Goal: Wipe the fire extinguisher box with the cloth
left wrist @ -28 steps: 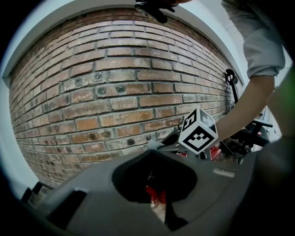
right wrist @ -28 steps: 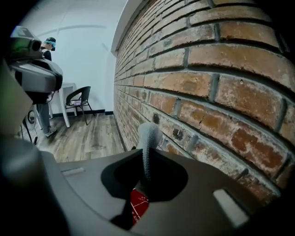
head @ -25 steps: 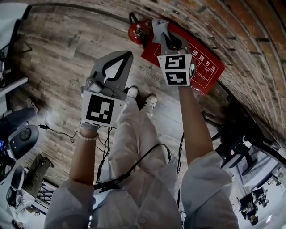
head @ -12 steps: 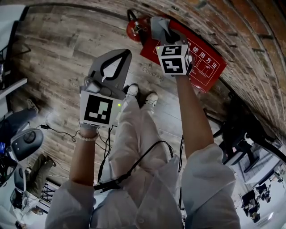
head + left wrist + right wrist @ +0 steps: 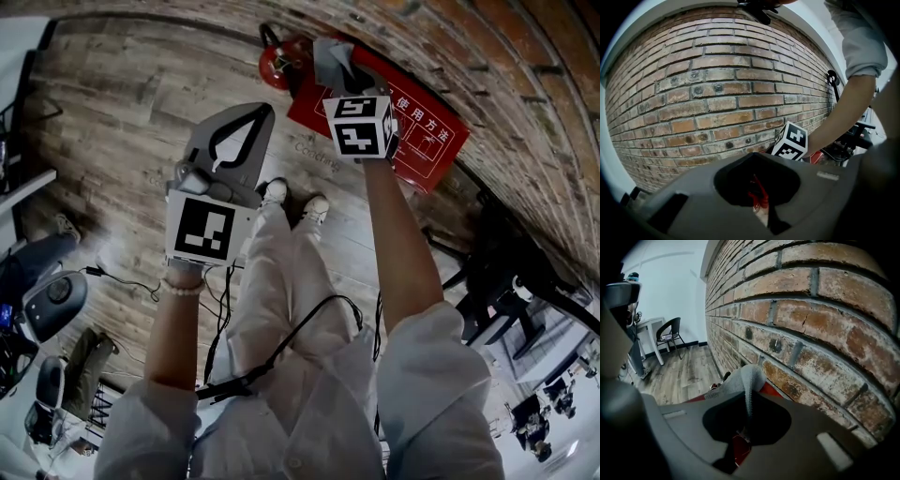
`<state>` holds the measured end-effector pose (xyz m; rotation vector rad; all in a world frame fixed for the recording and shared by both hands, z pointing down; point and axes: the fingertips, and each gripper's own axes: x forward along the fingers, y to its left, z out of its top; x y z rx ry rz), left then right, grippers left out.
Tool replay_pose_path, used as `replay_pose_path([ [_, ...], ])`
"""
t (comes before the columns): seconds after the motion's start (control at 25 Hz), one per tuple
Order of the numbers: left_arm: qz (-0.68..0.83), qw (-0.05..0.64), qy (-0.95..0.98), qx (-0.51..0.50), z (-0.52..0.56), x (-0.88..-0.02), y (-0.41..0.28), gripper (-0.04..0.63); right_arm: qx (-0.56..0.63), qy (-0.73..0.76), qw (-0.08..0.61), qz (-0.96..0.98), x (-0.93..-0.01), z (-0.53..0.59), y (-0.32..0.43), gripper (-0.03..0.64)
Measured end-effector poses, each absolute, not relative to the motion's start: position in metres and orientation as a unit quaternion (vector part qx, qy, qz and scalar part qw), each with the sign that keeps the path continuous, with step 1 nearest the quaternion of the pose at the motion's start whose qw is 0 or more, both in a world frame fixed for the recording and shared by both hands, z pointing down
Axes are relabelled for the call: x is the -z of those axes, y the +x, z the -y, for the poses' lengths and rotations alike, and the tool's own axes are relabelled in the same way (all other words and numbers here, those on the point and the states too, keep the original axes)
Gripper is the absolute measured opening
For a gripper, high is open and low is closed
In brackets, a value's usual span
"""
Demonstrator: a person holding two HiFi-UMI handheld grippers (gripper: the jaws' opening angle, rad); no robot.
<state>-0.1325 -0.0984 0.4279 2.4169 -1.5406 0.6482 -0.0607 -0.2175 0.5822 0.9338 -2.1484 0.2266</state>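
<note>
**Entry: wipe in hand at the box's upper end, cloth clamped in the right gripper**

1. Left gripper (image 5: 258, 117): jaws closed together on nothing, held out over the wooden floor (image 5: 122, 103), well apart from the box. Idle.
2. Fire extinguisher (image 5: 279, 64): red, standing just beside the box's end, near the cloth.
3. Cloth (image 5: 330, 56): grey and bunched. It sticks out past the jaw tips of the right gripper (image 5: 345, 77), which are clamped on it.
4. Fire extinguisher box (image 5: 427, 141): red with white lettering, set against the foot of the brick wall (image 5: 525, 84). It lies directly under and ahead of the right jaws, with the cloth on or just above its upper end; actual contact cannot be confirmed.

Risks, as judged:
- A stroke carried too far left could knock the extinguisher, given how close it stands.
- Only a narrow fold is pinched, so dragging against the box's edge or the rough brick could pull the cloth free.
- With little cloth past the tips, hard jaw plastic could scrape the box's face.
</note>
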Motion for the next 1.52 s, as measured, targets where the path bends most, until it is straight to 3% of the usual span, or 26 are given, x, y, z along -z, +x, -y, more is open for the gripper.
replay_pose_path([
  [1.52,0.454,0.077,0.858,-0.227,0.108,-0.425,-0.045,-0.003,-0.117,0.441,0.39,0.8,-0.583,0.212,0.079,0.026],
])
